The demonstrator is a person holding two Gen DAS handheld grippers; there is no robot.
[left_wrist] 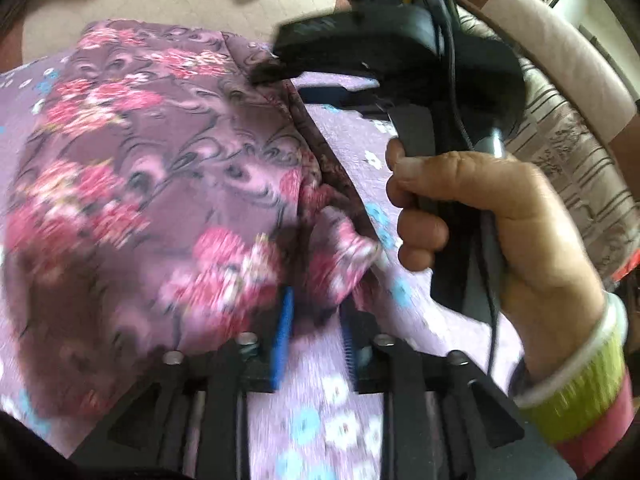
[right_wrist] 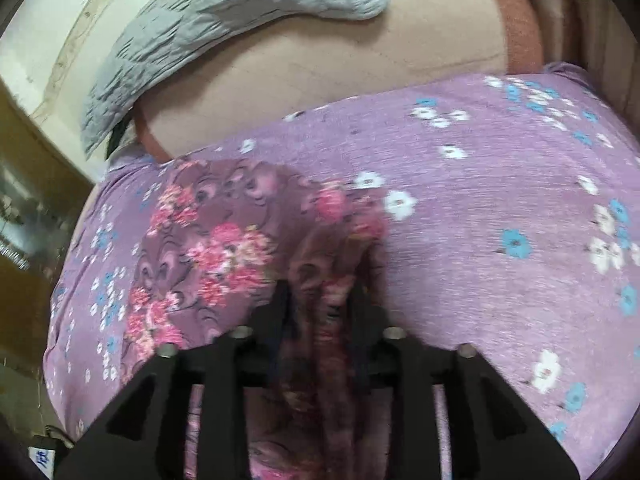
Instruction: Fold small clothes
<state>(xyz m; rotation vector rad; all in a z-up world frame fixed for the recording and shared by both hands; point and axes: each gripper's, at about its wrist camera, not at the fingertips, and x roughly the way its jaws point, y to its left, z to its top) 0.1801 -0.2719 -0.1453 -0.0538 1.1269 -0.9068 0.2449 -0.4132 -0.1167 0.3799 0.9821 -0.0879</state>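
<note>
Nearest the lens, the left gripper (left_wrist: 316, 320) has its blue-padded fingers parted, a fold of the floral garment (left_wrist: 152, 184) just at their tips; the garment lies spread on the lilac flowered sheet (right_wrist: 500, 200). The right gripper (right_wrist: 320, 300) has jaws apart with bunched garment fabric between them, its pressing unclear. Beyond lies a grey quilted cloth (right_wrist: 224, 20).

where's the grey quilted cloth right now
In the right wrist view the grey quilted cloth lies at the upper left, on the beige surface beyond the lilac flowered sheet; the left wrist view shows only its edge at the top.
</note>
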